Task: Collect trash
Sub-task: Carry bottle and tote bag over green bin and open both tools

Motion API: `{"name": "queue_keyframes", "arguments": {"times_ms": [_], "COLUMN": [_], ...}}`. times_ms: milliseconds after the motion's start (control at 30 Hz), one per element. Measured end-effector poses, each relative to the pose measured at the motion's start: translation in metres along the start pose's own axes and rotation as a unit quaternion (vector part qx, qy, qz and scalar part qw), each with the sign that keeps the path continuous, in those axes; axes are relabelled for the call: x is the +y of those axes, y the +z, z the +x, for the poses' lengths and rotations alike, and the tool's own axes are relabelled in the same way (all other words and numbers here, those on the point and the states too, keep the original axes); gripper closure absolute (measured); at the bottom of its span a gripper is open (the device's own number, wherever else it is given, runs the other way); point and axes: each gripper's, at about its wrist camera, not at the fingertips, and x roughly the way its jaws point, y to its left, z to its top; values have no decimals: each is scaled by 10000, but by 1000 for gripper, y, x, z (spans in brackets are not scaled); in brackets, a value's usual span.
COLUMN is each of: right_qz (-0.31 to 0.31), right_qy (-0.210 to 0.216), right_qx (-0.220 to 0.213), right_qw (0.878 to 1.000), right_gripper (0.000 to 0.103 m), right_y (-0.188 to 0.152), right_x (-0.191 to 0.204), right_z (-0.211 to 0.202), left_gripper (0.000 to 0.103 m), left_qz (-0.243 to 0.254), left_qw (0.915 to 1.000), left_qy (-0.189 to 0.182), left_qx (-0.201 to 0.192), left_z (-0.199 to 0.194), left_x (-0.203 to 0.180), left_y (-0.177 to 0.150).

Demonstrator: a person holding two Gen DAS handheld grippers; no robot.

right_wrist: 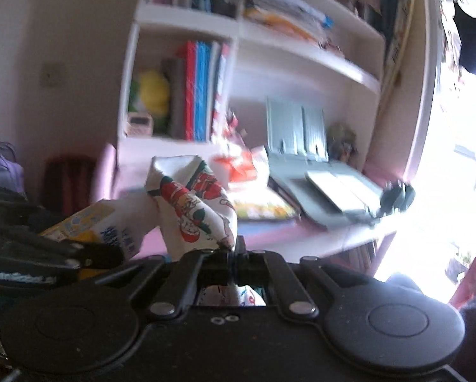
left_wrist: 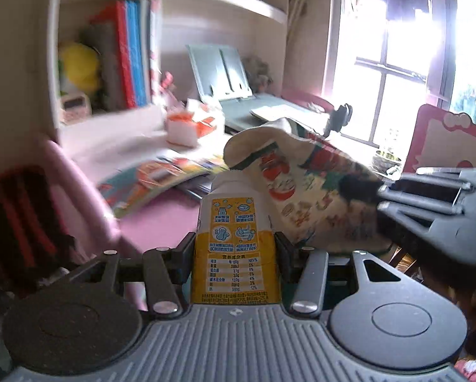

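Note:
My left gripper (left_wrist: 234, 245) is shut on a yellow and white drink carton (left_wrist: 236, 242), held upright above the pink desk. The carton also shows at the left of the right wrist view (right_wrist: 110, 222). My right gripper (right_wrist: 233, 251) is shut on a crumpled white paper cup with a red cartoon print (right_wrist: 196, 213). In the left wrist view the right gripper (left_wrist: 374, 197) comes in from the right, pinching the cup (left_wrist: 301, 191) just right of the carton, close beside it. Both views are blurred.
A pink desk (left_wrist: 161, 219) holds picture books (left_wrist: 161, 178), an orange and white box (left_wrist: 190, 127) and a grey book stand (left_wrist: 225, 73). A white shelf with books (right_wrist: 199, 89) stands behind. A bright window (left_wrist: 397, 63) is at the right. A pink chair back (left_wrist: 79, 191) is at the left.

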Motion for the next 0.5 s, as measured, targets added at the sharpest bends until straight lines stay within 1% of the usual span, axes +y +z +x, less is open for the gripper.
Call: {"name": "queue_keyframes", "arguments": {"times_ms": [167, 233, 300, 367, 433, 500], "right_qz": [-38, 1, 188, 326, 351, 330], "right_qy": [110, 149, 305, 452, 461, 502], "right_qx": [361, 508, 699, 820, 868, 933], "right_qw": [9993, 9986, 9969, 9951, 9945, 9938], "right_gripper": [103, 102, 102, 98, 93, 91], "right_y": [-25, -29, -37, -42, -45, -46], "right_x": [-4, -5, -11, -14, -15, -16], "right_z": [27, 38, 47, 55, 57, 58], "left_gripper": [53, 53, 52, 52, 52, 52], "left_qz": [-38, 11, 48, 103, 139, 110], "left_qw": [9992, 9985, 9974, 9958, 9944, 9933], "left_qy": [-11, 89, 160, 241, 295, 313], "left_qx": [408, 546, 701, 879, 1008, 1103], "left_z": [56, 73, 86, 97, 103, 107], "left_x": [-13, -12, -14, -16, -18, -18], "left_y": [-8, -15, -21, -27, -31, -33]}}
